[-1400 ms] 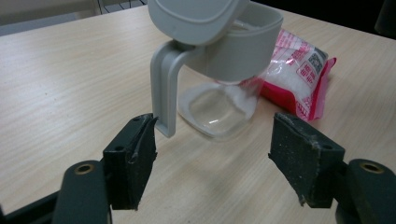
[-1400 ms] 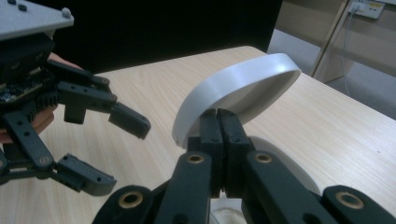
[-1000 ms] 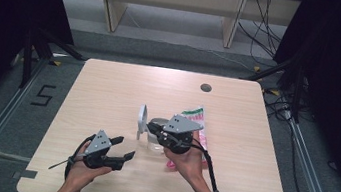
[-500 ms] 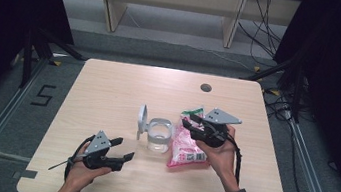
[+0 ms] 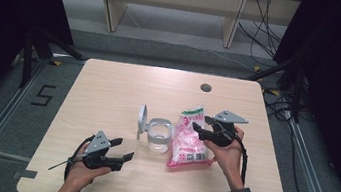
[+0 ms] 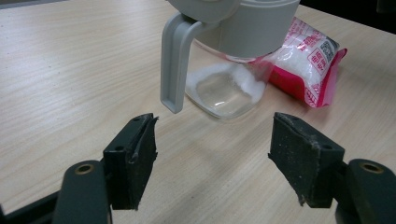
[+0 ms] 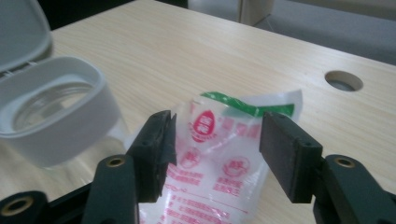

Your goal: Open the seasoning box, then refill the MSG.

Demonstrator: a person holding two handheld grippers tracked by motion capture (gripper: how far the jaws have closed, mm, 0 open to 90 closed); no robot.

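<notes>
Since the earlier frames my right gripper (image 5: pixel 202 129) has travelled from above the jar (image 5: pixel 158 135) rightward to the far side of the pink packet (image 5: pixel 189 140), and its jaws have just been opening; they now stand apart, with the packet's green-edged top (image 7: pixel 247 108) lying between them and beyond, unpressed by either pad. My left gripper (image 5: pixel 123 150) has kept its place near the front left of the worktop (image 5: pixel 109 87), jaws wide apart and holding nothing. The jar stands upright near the worktop's centre, its grey lid (image 5: pixel 141 120) tipped open on the left side; the packet lies flat just to its right, close beside the glass, though whether they touch I cannot tell. Open room: bare wood extends behind both things up to the round cable hole (image 5: pixel 205 87) near the far edge, and broadly to the left; the right gripper sits nearer the right edge, yet clear surface remains beyond it. Left gripper view adds what the high view withholds: white granules banked inside the jar's clear base (image 6: pixel 224 88) and the grey handle (image 6: pixel 172 65) hanging down its near side. Right gripper view adds the jar's open mouth (image 7: pixel 51 105), seen from above, and the printed face of the packet (image 7: pixel 210 154).
</notes>
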